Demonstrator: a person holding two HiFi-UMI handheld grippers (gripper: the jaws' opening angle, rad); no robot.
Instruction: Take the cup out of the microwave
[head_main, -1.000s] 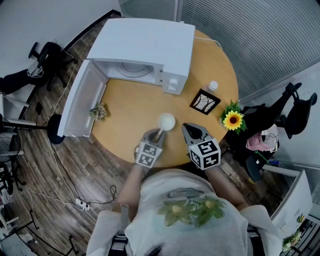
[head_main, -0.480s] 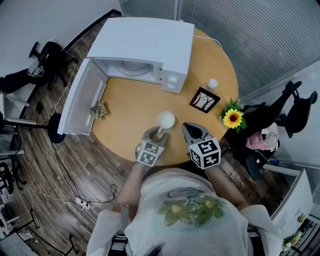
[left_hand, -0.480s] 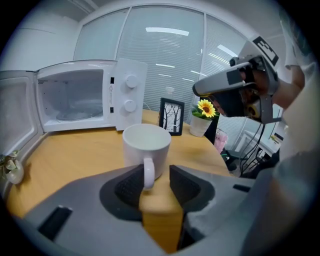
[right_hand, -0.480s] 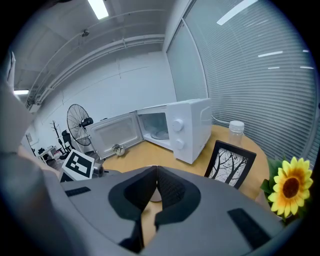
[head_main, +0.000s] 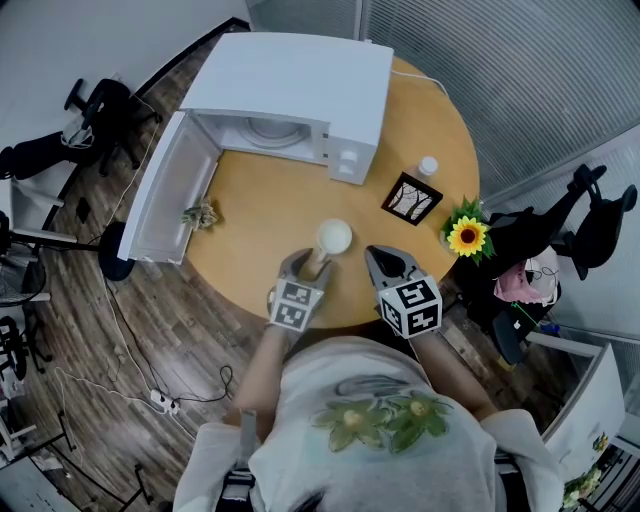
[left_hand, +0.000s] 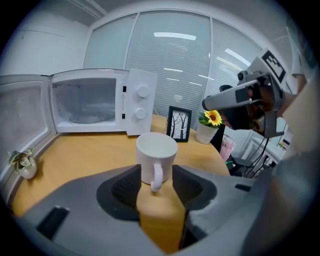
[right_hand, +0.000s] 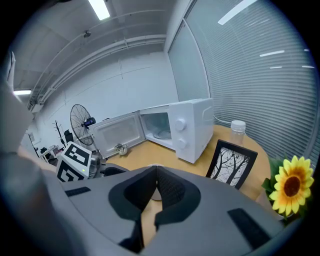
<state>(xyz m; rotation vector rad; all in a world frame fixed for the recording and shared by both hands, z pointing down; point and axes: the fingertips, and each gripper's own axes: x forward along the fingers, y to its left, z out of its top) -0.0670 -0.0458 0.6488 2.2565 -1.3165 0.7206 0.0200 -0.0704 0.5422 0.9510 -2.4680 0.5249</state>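
Now the white cup (head_main: 333, 237) stands upright on the round wooden surface (head_main: 260, 210), well apart from the microwave (head_main: 290, 95), whose door (head_main: 170, 205) hangs open. The left gripper (head_main: 315, 262) has just been opening its jaws. The cup sits between their tips with its handle pointing back into the gap, and the pads look to be letting go rather than pressing. The right gripper (head_main: 378, 262) hovers just beside it, jaws together on nothing.

The step in hand looks like the release. To do it well, I'd want the jaws spread until both pads stand plainly off the cup's wall, then the left gripper drawn straight back along its own line. A sideways swing could catch the handle and drag or tip the cup. The right gripper is best kept where it is, out of the way.
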